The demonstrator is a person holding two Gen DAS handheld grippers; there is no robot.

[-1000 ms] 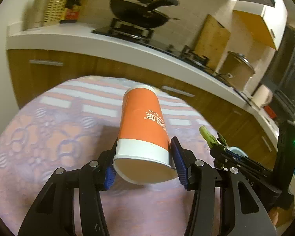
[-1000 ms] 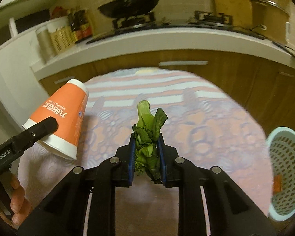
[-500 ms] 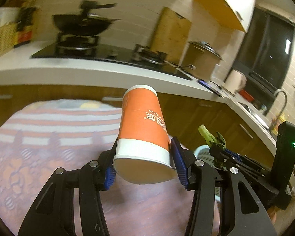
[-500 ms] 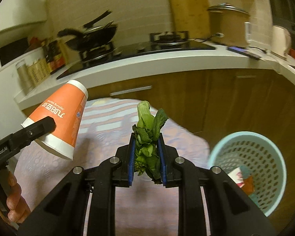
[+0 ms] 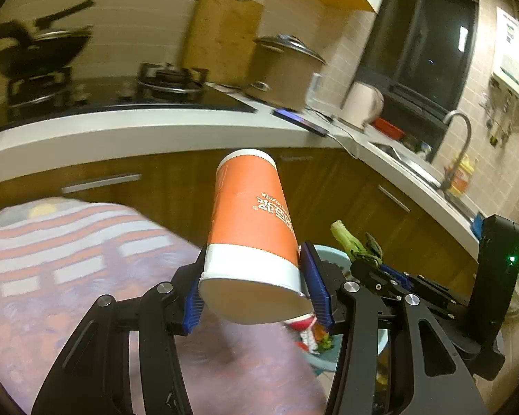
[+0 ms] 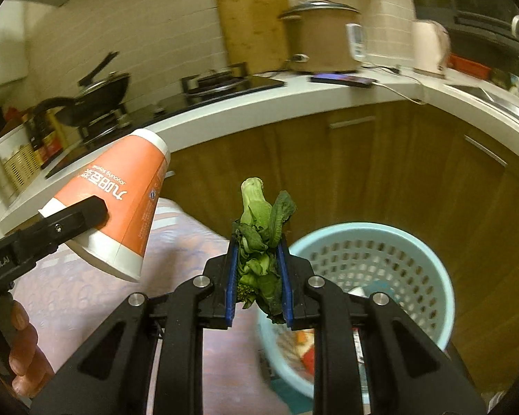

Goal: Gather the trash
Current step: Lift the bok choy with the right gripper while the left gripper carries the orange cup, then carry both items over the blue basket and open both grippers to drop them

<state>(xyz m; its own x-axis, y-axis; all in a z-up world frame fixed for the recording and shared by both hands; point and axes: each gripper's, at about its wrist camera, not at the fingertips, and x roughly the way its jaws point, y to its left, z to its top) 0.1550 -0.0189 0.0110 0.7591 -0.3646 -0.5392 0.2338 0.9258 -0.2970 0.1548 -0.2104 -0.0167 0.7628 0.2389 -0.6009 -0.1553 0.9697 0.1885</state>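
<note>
My left gripper (image 5: 256, 287) is shut on an orange and white paper cup (image 5: 251, 221), held in the air with its base pointing away. The cup also shows in the right wrist view (image 6: 121, 204). My right gripper (image 6: 257, 276) is shut on a wilted green vegetable (image 6: 261, 238), held above the near rim of a light blue perforated waste basket (image 6: 380, 263). The basket holds some trash. In the left wrist view the vegetable (image 5: 354, 242) and the basket (image 5: 328, 254) lie to the right of the cup, the basket mostly hidden.
A table with a pink and orange patterned cloth (image 5: 69, 259) lies to the left. Wooden cabinets (image 6: 380, 173) under a white counter (image 5: 138, 131) stand behind, with a stove, wok, pot, cutting board and sink on it.
Both grippers have swung right, away from the table toward the basket, still holding the cup and the vegetable. The basket now sits right under the right gripper.
</note>
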